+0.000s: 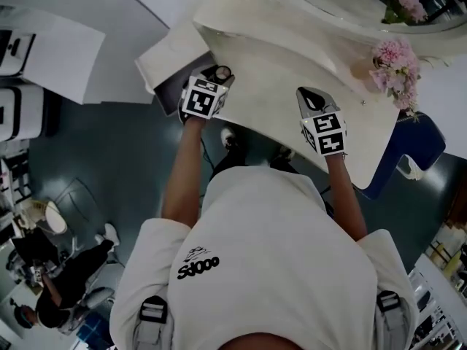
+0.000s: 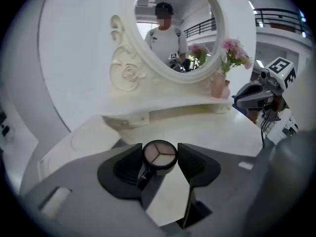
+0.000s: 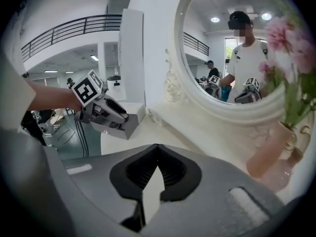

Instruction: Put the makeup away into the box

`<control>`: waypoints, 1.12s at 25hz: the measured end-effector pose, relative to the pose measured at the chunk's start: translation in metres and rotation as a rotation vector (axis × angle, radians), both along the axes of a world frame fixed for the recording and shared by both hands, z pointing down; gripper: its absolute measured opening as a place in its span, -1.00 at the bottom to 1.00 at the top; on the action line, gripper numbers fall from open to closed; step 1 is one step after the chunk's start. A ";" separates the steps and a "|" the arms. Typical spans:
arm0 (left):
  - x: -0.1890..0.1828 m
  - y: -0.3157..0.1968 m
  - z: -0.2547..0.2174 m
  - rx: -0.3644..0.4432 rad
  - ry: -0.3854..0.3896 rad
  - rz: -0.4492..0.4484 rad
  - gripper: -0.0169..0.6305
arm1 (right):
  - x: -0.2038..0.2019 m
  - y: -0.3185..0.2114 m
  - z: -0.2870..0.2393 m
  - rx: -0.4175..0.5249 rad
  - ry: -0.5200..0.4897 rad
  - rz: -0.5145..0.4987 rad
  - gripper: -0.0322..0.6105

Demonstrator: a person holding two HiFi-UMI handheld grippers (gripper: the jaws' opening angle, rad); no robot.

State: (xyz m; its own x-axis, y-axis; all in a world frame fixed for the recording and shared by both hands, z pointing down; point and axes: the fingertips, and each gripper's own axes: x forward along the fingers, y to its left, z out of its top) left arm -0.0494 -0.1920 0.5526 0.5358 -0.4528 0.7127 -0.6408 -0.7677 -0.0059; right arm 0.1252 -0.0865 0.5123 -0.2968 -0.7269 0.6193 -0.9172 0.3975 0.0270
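At the left, our left tool (image 1: 217, 76) pinches the round compact (image 2: 159, 155) by its rim, just above the box (image 3: 127, 128) at the counter's (image 1: 292, 115) left end, likely ready to lower it in. Our right tool (image 3: 157, 153), pressed together and empty, hovers at the right, clear of that.

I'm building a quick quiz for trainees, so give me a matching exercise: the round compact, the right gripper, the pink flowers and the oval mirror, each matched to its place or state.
Things:
1. round compact
2. right gripper
3. pink flowers
4. oval mirror

Places or states:
A. in a vase right of the mirror
B. held by the left gripper
C. fingers closed, nothing between them
D. upright at the back of the vanity

Pairs: 1-B, 2-C, 3-A, 4-D
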 end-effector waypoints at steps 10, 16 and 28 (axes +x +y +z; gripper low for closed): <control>-0.158 0.012 0.064 -0.218 -0.231 -0.057 -0.20 | -0.135 -0.071 0.004 0.007 -0.019 -0.233 -0.89; -0.181 -0.003 0.076 -0.189 -0.393 0.102 -0.20 | -0.185 -0.094 0.005 0.003 -0.022 -0.294 -0.89; -0.178 0.007 0.104 -0.283 -0.517 0.228 -0.12 | -0.185 -0.100 0.019 -0.046 -0.003 -0.297 -0.89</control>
State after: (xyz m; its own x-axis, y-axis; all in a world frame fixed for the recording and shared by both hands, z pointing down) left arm -0.2273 -0.1852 0.6568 0.1507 -0.1244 0.9807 -0.4298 -0.9017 -0.0483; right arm -0.0597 -0.1869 0.5314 -0.4941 -0.5794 0.6482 -0.7610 0.6488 -0.0002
